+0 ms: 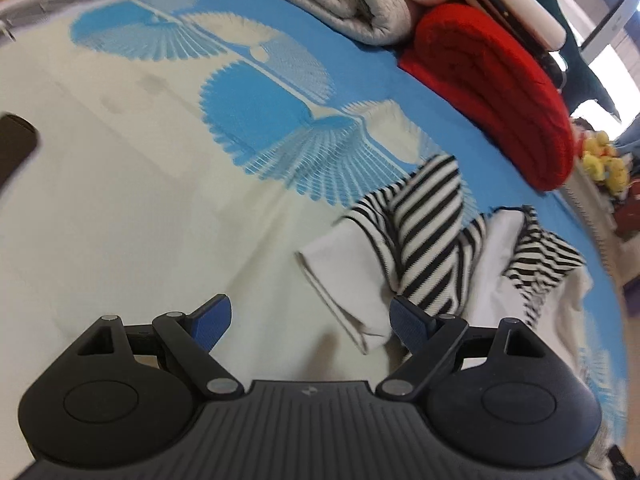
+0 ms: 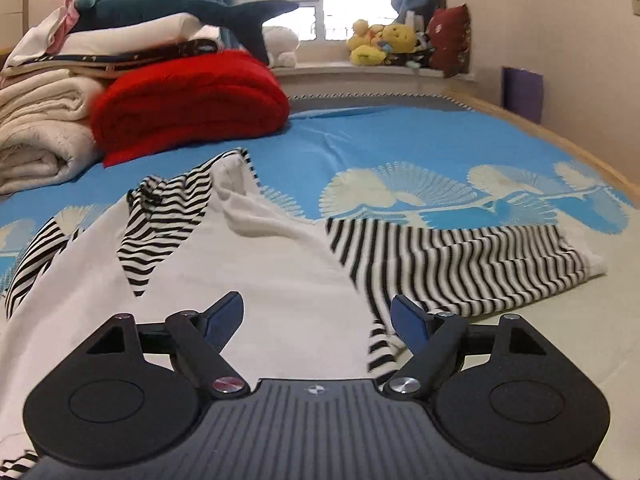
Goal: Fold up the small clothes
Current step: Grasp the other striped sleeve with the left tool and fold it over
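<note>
A small white garment with black-and-white striped sleeves (image 1: 424, 240) lies crumpled on the bed. My left gripper (image 1: 310, 324) is open just above the cover. Its right finger (image 1: 412, 326) hangs over the garment's white folded edge (image 1: 344, 280), and nothing sits between the pads. In the right wrist view the white body (image 2: 256, 264) spreads ahead, with one striped sleeve (image 2: 460, 264) stretched out to the right. My right gripper (image 2: 318, 320) is open low over the white cloth, and a striped strip (image 2: 378, 344) lies beside its right finger, not pinched.
The bed cover (image 1: 120, 200) is cream and blue with fan patterns. A rolled red blanket (image 2: 192, 100) and cream quilts (image 2: 40, 128) are stacked at the far left, with a shark plush (image 2: 180, 12) on top. Soft toys (image 2: 384, 44) line the windowsill. A dark blurred object (image 1: 14, 140) pokes in at the left.
</note>
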The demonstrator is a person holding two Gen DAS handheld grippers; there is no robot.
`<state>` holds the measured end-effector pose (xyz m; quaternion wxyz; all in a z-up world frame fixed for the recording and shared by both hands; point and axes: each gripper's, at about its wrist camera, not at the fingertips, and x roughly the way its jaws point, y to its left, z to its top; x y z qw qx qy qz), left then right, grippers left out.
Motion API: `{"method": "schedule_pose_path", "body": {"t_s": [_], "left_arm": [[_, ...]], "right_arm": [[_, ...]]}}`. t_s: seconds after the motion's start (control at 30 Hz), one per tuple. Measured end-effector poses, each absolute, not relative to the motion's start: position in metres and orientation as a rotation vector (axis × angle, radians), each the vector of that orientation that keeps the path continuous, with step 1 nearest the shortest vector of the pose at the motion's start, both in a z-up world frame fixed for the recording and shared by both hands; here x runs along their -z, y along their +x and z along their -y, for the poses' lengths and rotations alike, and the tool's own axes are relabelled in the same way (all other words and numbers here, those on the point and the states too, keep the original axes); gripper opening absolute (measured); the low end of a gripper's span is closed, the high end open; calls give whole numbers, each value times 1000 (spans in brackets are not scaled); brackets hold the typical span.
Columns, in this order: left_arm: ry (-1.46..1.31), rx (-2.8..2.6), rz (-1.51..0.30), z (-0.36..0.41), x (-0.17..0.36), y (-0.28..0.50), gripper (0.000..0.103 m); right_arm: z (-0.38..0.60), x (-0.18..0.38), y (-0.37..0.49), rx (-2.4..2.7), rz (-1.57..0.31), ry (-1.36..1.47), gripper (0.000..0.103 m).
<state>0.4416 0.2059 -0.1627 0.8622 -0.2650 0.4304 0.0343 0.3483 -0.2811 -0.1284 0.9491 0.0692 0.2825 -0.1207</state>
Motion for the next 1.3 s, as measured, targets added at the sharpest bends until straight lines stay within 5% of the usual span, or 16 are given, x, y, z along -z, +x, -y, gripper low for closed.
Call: {"method": "schedule_pose_path", "body": {"t_s": [0.17,0.23,0.27,0.43,0.67,0.7,0.77,0.8,0.83,0.87,1.0,1.07,1.13,1.3], "left_arm": [[-559,-23,-925,-192,176,473,83],[-518,8,-910,-182,179,485,40],[-506,37,-919,-176,180,490,0],[-360,34,-836,-169,135,505,0],[-393,-87,-748,-272,62,528,1],[-433,-44,-753,-273,66,523,8],[-466,9,-760,-264,79,515,42],[-479,21,-773,-254,91,512,69],[-483,20,-786,-242,101,510,82],[-476,18,-804,-232,113,508,82],[-407,25,-915,-196,167,514,79],[-383,62,-936,-180,184,515,62],[-305,123,-914,-165,185,513,3],[-176,84,-868,-171,147,521,2]], "right_arm": [[274,130,358,216,-591,160,82],[275,131,361,206,-605,151,82],[276,133,363,203,-615,147,82],[285,141,367,208,-671,173,82],[291,139,362,221,-657,150,82],[292,140,363,222,-662,155,82],[291,141,367,221,-674,164,82],[289,141,368,221,-676,169,82],[288,141,370,221,-676,171,82],[285,141,371,216,-675,169,82],[276,140,368,193,-657,126,82],[272,140,367,199,-649,84,82],[272,142,367,208,-651,60,82],[278,146,372,206,-688,106,82]]}}
